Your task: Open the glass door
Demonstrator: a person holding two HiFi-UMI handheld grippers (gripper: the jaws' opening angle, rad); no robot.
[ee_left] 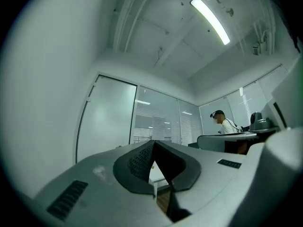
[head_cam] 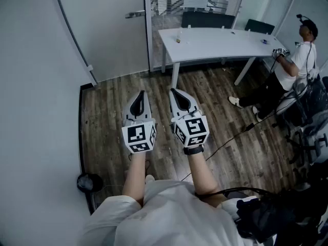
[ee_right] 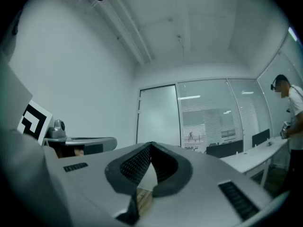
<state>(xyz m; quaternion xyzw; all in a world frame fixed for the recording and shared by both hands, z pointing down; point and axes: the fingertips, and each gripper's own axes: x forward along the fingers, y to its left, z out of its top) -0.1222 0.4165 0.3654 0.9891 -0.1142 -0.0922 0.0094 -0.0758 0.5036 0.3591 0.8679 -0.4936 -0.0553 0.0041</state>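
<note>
The frosted glass door (head_cam: 105, 32) stands closed at the far left of the room, with a metal handle (head_cam: 135, 14) on its right edge. My left gripper (head_cam: 139, 94) and right gripper (head_cam: 175, 91) are held side by side over the wood floor, well short of the door, and both point toward it. Their jaws are shut with nothing between them. The door (ee_left: 106, 119) rises behind the closed tips of the left gripper (ee_left: 152, 144) in the left gripper view. Beyond the right gripper (ee_right: 151, 145) the door (ee_right: 158, 119) stands straight ahead.
A white table (head_cam: 215, 42) with dark chairs (head_cam: 207, 19) stands right of the door before a glass wall. A person (head_cam: 292, 70) stands at the far right. Cables (head_cam: 241, 132) cross the floor. A black round object (head_cam: 89, 182) lies by the left wall.
</note>
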